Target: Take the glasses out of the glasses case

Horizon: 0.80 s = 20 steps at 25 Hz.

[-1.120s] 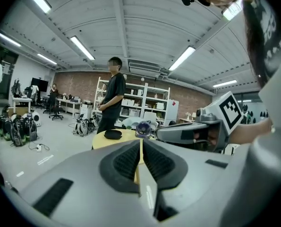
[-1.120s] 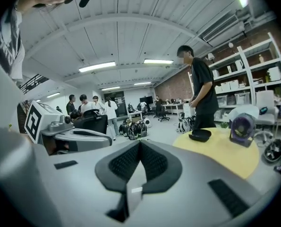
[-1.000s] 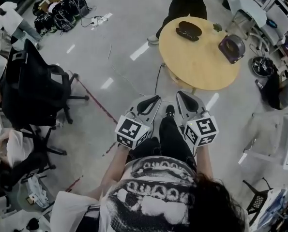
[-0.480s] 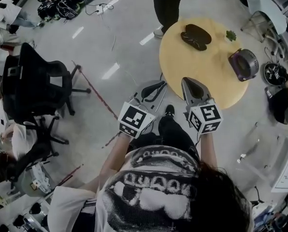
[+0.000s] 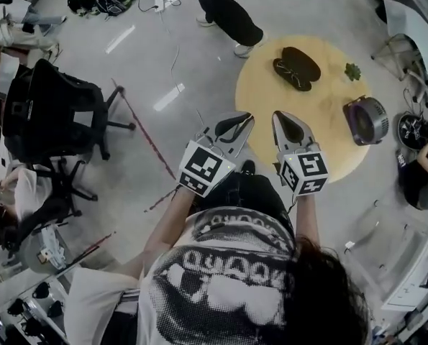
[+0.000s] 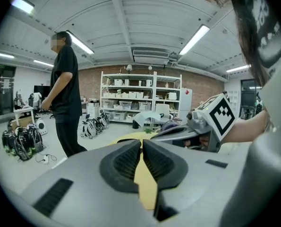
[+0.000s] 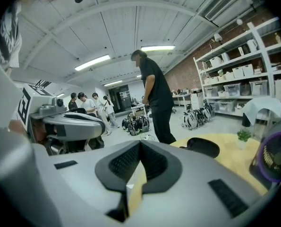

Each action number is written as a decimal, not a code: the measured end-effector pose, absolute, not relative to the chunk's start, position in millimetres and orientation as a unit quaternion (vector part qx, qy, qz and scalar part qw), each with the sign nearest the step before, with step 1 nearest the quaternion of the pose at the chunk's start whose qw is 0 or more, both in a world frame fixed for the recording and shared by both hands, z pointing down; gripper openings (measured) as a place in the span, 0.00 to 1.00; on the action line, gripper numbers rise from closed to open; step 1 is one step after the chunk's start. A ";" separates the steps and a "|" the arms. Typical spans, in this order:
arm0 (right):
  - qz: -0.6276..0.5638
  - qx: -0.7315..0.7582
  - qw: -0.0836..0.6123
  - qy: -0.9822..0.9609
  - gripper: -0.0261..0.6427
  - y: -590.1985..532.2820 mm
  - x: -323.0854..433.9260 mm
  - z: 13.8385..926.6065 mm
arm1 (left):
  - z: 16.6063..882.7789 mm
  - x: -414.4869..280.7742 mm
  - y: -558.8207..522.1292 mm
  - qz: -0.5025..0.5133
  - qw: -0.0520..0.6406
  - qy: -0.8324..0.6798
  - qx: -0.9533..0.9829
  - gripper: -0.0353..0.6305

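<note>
Advanced since the earlier frame: both hand-held grippers, whose tips have come in over the near rim of the round yellow wooden tabletop (image 5: pixel 325 139), which now sits closer below the person. Left hand-held gripper (image 5: pixel 247 118): grey, marker cube at the rear, jaws closed tip to tip with only a sliver of yellow showing lower down between the pads, nothing held. Right hand-held gripper (image 5: pixel 278 116): same build, just beside the left one, jaws likewise pressed together at the tips and empty. Black oval glasses case (image 5: pixel 297 67): lying on the far part of the tabletop, well apart from both hand-held grippers; it shows as two dark lobes side by side, and whether glasses lie in it cannot be told. Small green plant (image 5: pixel 352 70): on the tabletop to the right of the case. Purple round device with a grille face (image 5: pixel 366 119): at the right edge of the tabletop. Person in black clothing (image 5: pixel 221 9): standing on the grey floor just beyond the far rim. Black office chair (image 5: pixel 48 113): on the floor, well to the left.
</note>
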State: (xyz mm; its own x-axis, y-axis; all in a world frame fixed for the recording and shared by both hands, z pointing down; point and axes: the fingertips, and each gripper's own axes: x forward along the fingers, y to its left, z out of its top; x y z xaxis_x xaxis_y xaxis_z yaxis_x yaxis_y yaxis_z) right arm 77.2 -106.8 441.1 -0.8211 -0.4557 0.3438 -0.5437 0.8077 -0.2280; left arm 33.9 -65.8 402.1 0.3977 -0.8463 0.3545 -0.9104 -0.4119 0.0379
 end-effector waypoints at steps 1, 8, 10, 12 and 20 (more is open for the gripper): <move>0.162 0.265 0.137 -0.940 0.04 -109.4 77.4 442.0 | 400.9 33.7 -67.9 0.144 0.113 -0.531 0.827 0.09; 0.176 0.267 0.133 -0.938 0.04 -123.1 77.7 445.3 | 397.7 27.9 -81.5 0.150 0.118 -0.534 0.824 0.09; 0.180 0.273 0.133 -0.936 0.04 -127.8 79.9 447.6 | 399.0 28.9 -87.7 0.151 0.121 -0.528 0.827 0.09; 0.183 0.280 0.135 -0.933 0.04 -135.1 82.6 450.7 | 400.9 30.3 -95.7 0.153 0.121 -0.521 0.831 0.09; 0.195 0.318 0.143 -0.917 0.04 -183.9 78.2 465.6 | 415.4 17.1 -150.1 0.162 0.126 -0.486 0.850 0.09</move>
State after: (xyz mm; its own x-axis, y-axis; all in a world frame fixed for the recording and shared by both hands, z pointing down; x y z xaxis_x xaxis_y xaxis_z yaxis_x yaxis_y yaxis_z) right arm 78.2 -183.9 465.6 -0.7572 -0.5271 0.3858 -0.6385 0.7219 -0.2669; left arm 17.1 -150.1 415.4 0.4760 -0.7847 0.3971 -0.8661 -0.4967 0.0565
